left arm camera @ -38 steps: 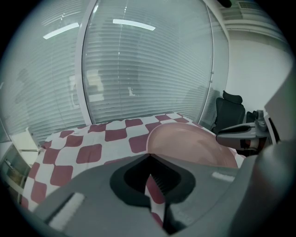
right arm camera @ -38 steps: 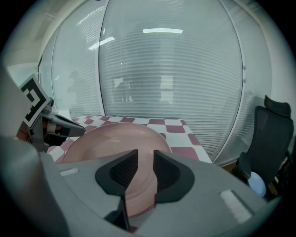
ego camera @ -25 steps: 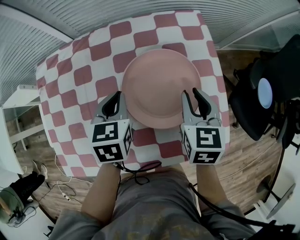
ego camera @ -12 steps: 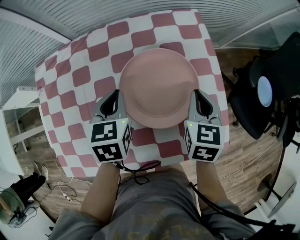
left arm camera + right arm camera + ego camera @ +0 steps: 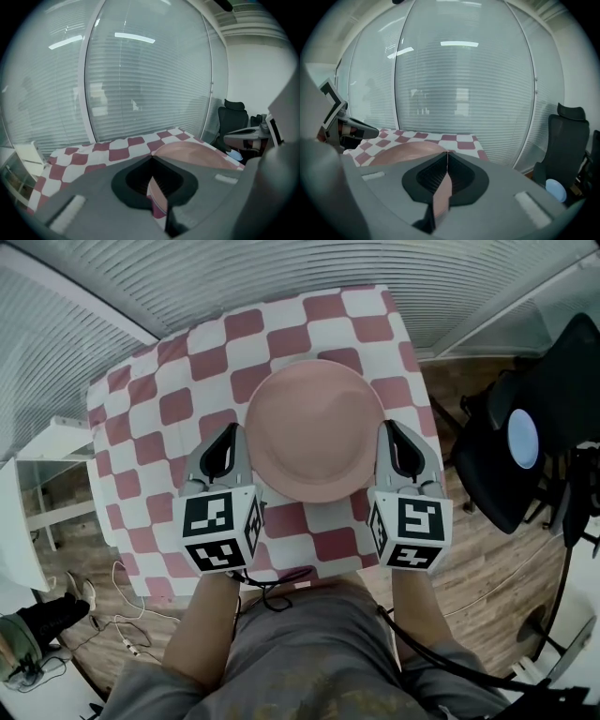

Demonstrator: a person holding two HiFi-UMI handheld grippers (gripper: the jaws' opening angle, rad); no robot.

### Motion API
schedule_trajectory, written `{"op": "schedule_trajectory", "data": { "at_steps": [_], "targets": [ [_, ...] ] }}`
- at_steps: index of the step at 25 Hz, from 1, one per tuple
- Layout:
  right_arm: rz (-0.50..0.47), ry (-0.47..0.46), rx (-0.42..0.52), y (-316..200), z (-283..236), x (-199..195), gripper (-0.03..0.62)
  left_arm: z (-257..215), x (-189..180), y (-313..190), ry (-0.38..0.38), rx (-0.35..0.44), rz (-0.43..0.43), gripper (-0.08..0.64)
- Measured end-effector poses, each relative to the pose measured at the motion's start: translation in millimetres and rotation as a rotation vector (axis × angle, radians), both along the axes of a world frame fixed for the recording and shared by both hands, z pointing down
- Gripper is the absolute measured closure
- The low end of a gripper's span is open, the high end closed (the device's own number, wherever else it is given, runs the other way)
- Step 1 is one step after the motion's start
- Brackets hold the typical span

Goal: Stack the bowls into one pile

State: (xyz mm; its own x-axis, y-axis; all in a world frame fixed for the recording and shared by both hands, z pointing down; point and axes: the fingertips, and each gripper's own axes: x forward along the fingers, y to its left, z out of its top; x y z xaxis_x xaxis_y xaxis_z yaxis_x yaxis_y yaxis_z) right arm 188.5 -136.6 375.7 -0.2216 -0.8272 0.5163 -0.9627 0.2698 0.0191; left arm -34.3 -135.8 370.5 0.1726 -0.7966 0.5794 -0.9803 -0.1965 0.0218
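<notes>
One wide pink bowl [image 5: 314, 427] lies upside down over the red-and-white checked table [image 5: 159, 409]. My left gripper [image 5: 230, 439] is shut on its near-left rim and my right gripper [image 5: 394, 435] on its near-right rim. In the left gripper view the jaws [image 5: 151, 160] pinch the thin pink rim [image 5: 157, 199], and the bowl's dome [image 5: 192, 152] spreads to the right. In the right gripper view the shut gripper [image 5: 447, 155] clamps the rim [image 5: 440, 197], with the dome [image 5: 408, 152] to the left. No other bowl is in view.
The table is small and the bowl covers much of it. A black office chair [image 5: 534, 437] stands close at the right. A white shelf [image 5: 47, 442] and floor cables [image 5: 122, 629] lie at the left. A glass wall with blinds [image 5: 140, 84] is beyond the table.
The right gripper's jaws, open around the rim a second ago, have closed on it. Both grippers and the bowl have since risen a little together.
</notes>
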Motion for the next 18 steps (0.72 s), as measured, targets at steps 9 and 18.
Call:
{"op": "schedule_trajectory", "data": {
  "at_steps": [9, 18],
  "targets": [
    [-0.101, -0.070, 0.226, -12.1, -104.9, -24.9, 0.568, -117.8, -14.1, 9.7, -0.006, 0.305, -0.065, 0.560],
    [-0.187, -0.159, 0.381, 27.6, -168.5, -84.2, 0.568, -184.8, -42.0, 46.2, -0.015, 0.482, -0.057, 0.560]
  ]
}}
